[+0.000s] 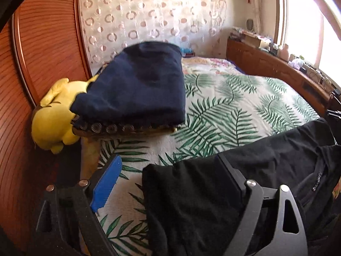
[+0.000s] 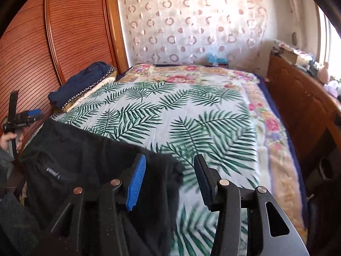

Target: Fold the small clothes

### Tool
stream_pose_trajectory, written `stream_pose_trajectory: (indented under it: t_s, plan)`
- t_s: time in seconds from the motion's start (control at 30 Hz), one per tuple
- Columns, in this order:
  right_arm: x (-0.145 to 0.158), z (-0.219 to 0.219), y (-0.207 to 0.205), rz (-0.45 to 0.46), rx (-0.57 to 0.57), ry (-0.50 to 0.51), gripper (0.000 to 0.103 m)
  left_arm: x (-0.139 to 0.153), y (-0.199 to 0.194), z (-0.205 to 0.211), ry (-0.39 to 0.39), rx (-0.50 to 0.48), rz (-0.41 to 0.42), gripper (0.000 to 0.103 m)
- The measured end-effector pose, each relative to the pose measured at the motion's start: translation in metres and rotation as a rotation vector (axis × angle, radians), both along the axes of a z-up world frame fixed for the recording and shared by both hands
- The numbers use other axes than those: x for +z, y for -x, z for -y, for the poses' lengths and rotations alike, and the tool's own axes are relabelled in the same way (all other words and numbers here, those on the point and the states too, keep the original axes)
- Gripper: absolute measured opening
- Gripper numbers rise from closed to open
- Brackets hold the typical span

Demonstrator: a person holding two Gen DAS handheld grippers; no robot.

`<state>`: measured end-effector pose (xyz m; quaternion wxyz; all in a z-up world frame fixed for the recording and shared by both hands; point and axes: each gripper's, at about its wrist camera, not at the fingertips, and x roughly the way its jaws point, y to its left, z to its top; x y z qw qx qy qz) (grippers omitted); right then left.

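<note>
A black garment (image 1: 266,160) lies spread across the near edge of the bed; its neck label shows in the right wrist view (image 2: 85,153). My left gripper (image 1: 168,179) is open, its jaws wide apart over the garment's left edge, holding nothing. My right gripper (image 2: 170,181) is open over the garment's right edge, holding nothing. The left gripper also shows at the far left of the right wrist view (image 2: 27,117), in a hand.
A folded navy garment (image 1: 138,81) lies on a stack of folded cloth at the bed's left side, next to a yellow plush toy (image 1: 53,115). The bed has a palm-leaf sheet (image 2: 181,111). A wooden wardrobe (image 2: 42,53) stands left, a wooden ledge (image 2: 298,98) right.
</note>
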<state>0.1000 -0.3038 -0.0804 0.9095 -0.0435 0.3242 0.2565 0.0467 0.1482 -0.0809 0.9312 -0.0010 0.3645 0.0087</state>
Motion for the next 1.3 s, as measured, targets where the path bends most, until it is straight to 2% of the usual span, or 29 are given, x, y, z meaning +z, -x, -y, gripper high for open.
stream_pose_trajectory:
  t_s: [0.1,0.3,0.47,0.53,0.63,0.8,0.83,0.97,1.07,1.17,1.2,1.23,1.27,1.3]
  plan:
    - [-0.006,-0.007,-0.021,-0.043,-0.007,-0.005,0.037,-0.011,-0.006,0.003,-0.008,-0.004,-0.043,0.088]
    - [-0.019,-0.012,-0.042,-0.131,-0.002,0.000,0.022,-0.026,-0.012,0.006,-0.019,-0.014,-0.092,0.088]
    - [-0.021,-0.012,-0.049,-0.173,0.024,-0.039,0.021,-0.030,-0.014,0.010,-0.027,-0.025,-0.112,0.088]
    - [-0.021,-0.010,-0.049,-0.177,0.040,-0.042,0.014,-0.030,-0.014,0.009,-0.020,-0.025,-0.113,0.088]
    - [-0.015,-0.006,-0.040,-0.146,0.042,-0.048,0.008,-0.031,-0.014,0.008,-0.008,-0.023,-0.116,0.088]
    - [0.008,0.016,-0.007,-0.020,-0.030,-0.094,0.007,-0.033,-0.014,-0.001,0.041,-0.015,-0.127,0.088]
    - [0.010,0.020,-0.003,-0.006,-0.041,-0.097,0.003,-0.033,-0.015,-0.002,0.047,-0.015,-0.129,0.088]
    - [0.006,0.022,0.001,0.028,-0.065,-0.024,0.001,-0.033,-0.015,0.000,0.043,-0.015,-0.129,0.088]
    - [0.001,0.022,-0.003,0.010,-0.054,-0.045,0.001,-0.033,-0.015,-0.001,0.043,-0.015,-0.129,0.088]
    - [-0.003,0.016,-0.006,-0.004,-0.046,-0.026,0.011,-0.034,-0.015,0.000,0.044,-0.012,-0.132,0.089]
    - [-0.003,0.012,-0.007,-0.017,-0.042,-0.016,0.030,-0.033,-0.015,-0.001,0.045,-0.011,-0.133,0.090]
    - [-0.006,0.009,-0.010,-0.034,-0.036,-0.010,0.055,-0.034,-0.015,-0.001,0.046,-0.011,-0.134,0.090]
    - [-0.010,0.006,-0.013,-0.054,-0.022,-0.011,0.063,-0.034,-0.015,-0.001,0.046,-0.011,-0.134,0.090]
    - [-0.013,0.003,-0.015,-0.065,-0.006,-0.012,0.064,-0.034,-0.015,-0.002,0.046,-0.011,-0.134,0.090]
